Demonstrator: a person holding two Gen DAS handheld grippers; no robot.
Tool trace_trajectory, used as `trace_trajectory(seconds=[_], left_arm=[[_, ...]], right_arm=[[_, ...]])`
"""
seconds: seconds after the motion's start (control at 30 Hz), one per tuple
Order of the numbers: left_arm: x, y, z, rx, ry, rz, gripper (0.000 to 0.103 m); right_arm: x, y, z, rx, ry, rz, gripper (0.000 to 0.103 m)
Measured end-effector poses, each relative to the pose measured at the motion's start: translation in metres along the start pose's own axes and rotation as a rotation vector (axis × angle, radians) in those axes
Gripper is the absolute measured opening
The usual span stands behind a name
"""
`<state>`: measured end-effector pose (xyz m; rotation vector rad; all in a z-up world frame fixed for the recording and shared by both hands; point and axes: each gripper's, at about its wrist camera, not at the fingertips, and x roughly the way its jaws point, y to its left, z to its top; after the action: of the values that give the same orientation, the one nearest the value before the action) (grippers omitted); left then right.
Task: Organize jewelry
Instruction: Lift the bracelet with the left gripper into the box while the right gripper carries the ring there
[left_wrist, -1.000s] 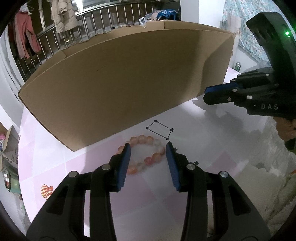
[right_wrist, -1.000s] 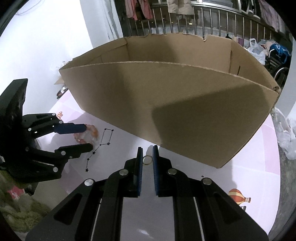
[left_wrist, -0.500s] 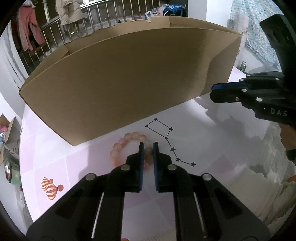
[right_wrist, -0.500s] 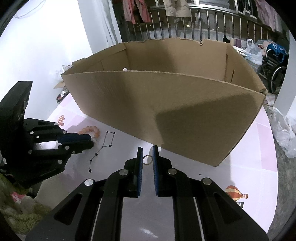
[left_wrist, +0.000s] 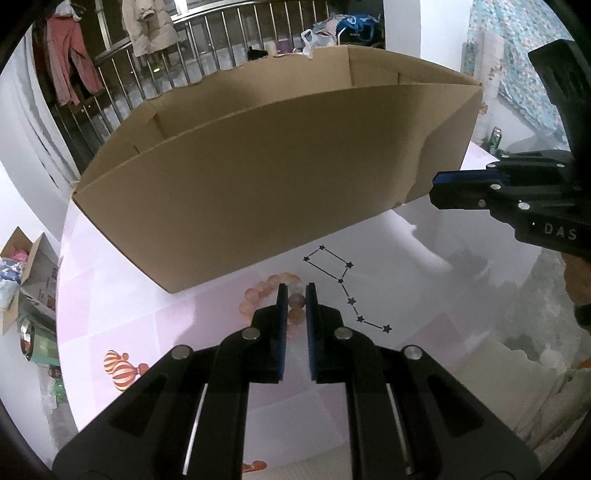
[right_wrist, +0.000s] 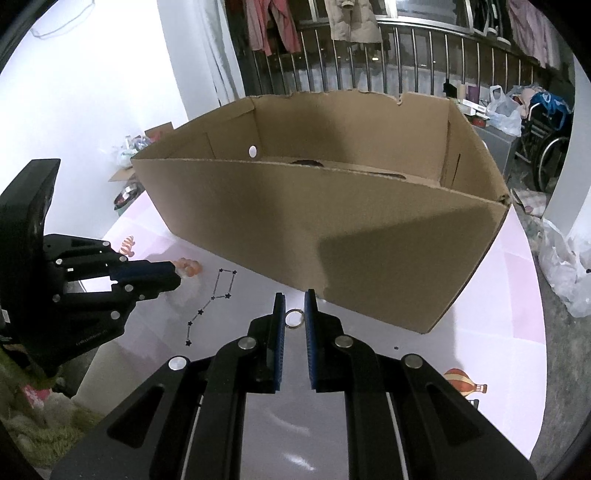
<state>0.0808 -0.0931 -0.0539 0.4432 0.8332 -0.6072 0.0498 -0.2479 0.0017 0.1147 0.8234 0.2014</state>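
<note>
A bracelet of pink and orange beads (left_wrist: 258, 293) hangs in my left gripper (left_wrist: 294, 300), whose blue pads are shut on its beads just above the pink tabletop (left_wrist: 122, 302). In the right wrist view the same bracelet (right_wrist: 188, 266) shows past the left gripper's (right_wrist: 173, 273) tips. My right gripper (right_wrist: 294, 318) is shut on a small metal ring (right_wrist: 294, 318), held upright between its pads. The right gripper (left_wrist: 436, 186) appears at the right of the left wrist view. An open cardboard box (right_wrist: 332, 221) stands just beyond both grippers.
A star-constellation print (left_wrist: 343, 284) and balloon prints (left_wrist: 118, 369) mark the table. Railings with hanging clothes (right_wrist: 351, 22) stand behind the box. Small cartons and bags (left_wrist: 22, 266) lie off the table's left edge, plastic bags (right_wrist: 565, 266) off its right.
My left gripper's jaws have shut on the bead bracelet and lifted it a little. Both views now look higher over the box rim. The right gripper still holds the ring.
</note>
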Motion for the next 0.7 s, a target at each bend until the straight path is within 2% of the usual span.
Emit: trace_trajectory(seconds=[0.7], left_arm=[[-0.029, -0.003, 0.001, -0.001, -0.074, 0.071, 0.008]], right_arm=[[-0.028, 0.003, 0.0, -0.015, -0.06, -0.007, 0.011]])
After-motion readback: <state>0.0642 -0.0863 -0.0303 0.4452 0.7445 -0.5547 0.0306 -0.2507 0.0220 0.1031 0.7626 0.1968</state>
